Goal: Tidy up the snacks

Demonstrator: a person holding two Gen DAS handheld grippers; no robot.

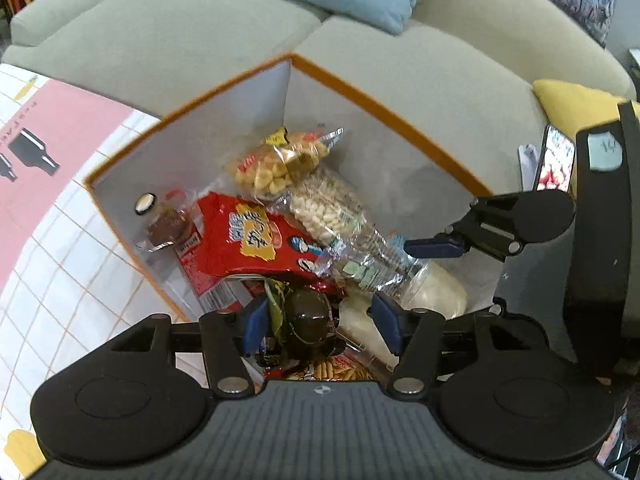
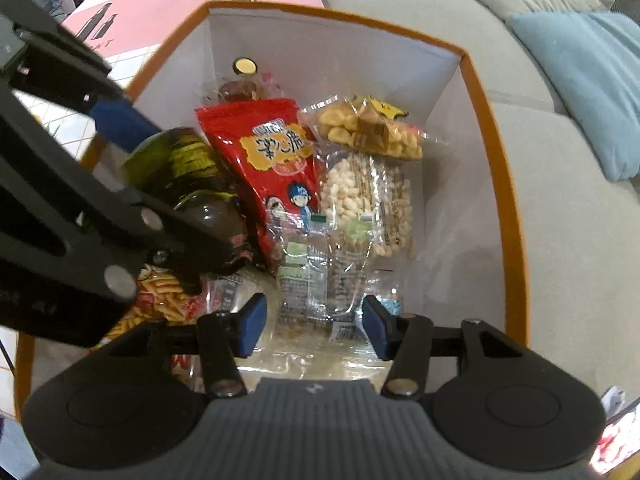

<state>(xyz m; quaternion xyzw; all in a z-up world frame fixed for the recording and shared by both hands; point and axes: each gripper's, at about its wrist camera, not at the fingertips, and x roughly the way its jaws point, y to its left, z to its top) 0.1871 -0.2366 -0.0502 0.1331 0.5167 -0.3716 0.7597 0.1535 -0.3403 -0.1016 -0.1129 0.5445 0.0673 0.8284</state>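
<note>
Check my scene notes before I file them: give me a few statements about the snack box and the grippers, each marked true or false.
1. The snacks lie in a box with an orange rim and white inner walls. True.
2. The red snack bag lies outside the box on the sofa. False: it is inside the box, among the other packets.
3. The left gripper stands open around a dark bottle-shaped item. True.
4. The right gripper is clamped shut on the packet of yellow puffs. False: it is open over clear-wrapped packets, and the puffs lie further off.
5. The box is empty. False: it holds several packets.
</note>
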